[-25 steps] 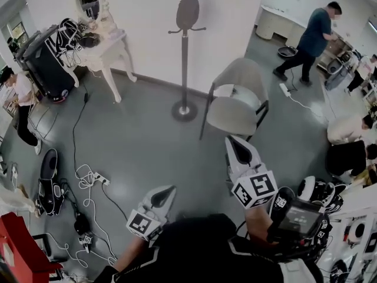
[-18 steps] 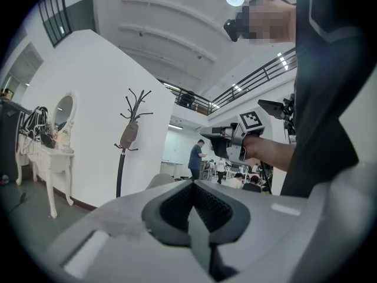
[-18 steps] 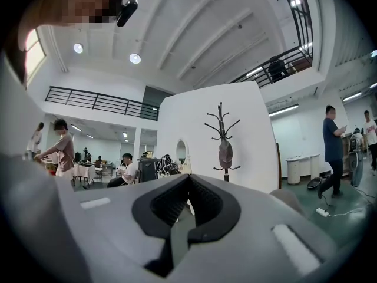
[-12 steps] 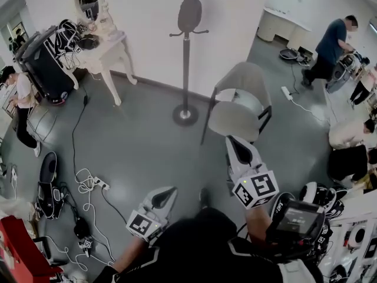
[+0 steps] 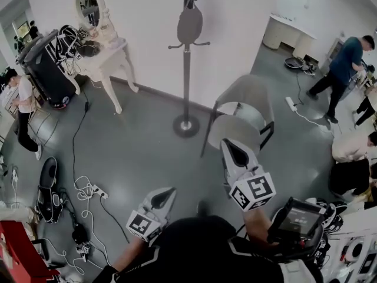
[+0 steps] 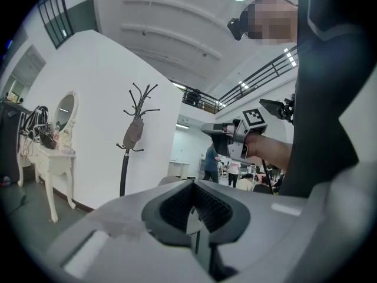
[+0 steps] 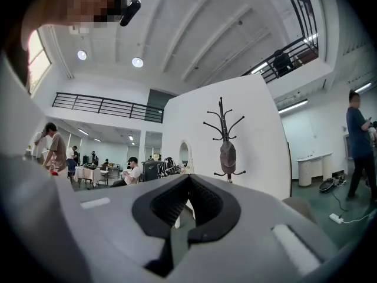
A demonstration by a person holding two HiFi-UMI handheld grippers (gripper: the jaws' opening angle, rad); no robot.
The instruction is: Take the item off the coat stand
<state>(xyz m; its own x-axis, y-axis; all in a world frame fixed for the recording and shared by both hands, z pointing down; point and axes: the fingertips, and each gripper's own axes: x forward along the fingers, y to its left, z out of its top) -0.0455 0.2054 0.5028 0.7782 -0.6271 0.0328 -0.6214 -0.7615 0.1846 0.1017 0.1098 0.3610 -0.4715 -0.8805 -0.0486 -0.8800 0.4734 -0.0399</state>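
The dark coat stand (image 5: 187, 69) rises by the white wall, with a grey-brown item (image 5: 189, 23) hanging from its upper hooks. Both grippers are held level, well short of it, with open floor between. My left gripper (image 5: 167, 193) is shut and empty, and my right gripper (image 5: 228, 145) is also shut and empty. In the left gripper view the coat stand (image 6: 125, 164) and the item (image 6: 134, 132) lie beyond the left gripper (image 6: 191, 187), to its left. The right gripper view shows the item (image 7: 227, 155) far ahead, above the right gripper (image 7: 188, 179).
A grey chair (image 5: 242, 108) stands right of the stand's base. A white dressing table (image 5: 106, 55) and a black cart (image 5: 44, 63) are at the left. Cables and a power strip (image 5: 94, 188) lie on the floor. People stand at the far right (image 5: 344, 66) and left (image 5: 23, 108).
Both grippers and the view have moved forward toward the coat stand, which sits a little closer. The person in the dark shirt at the back right has walked further right.
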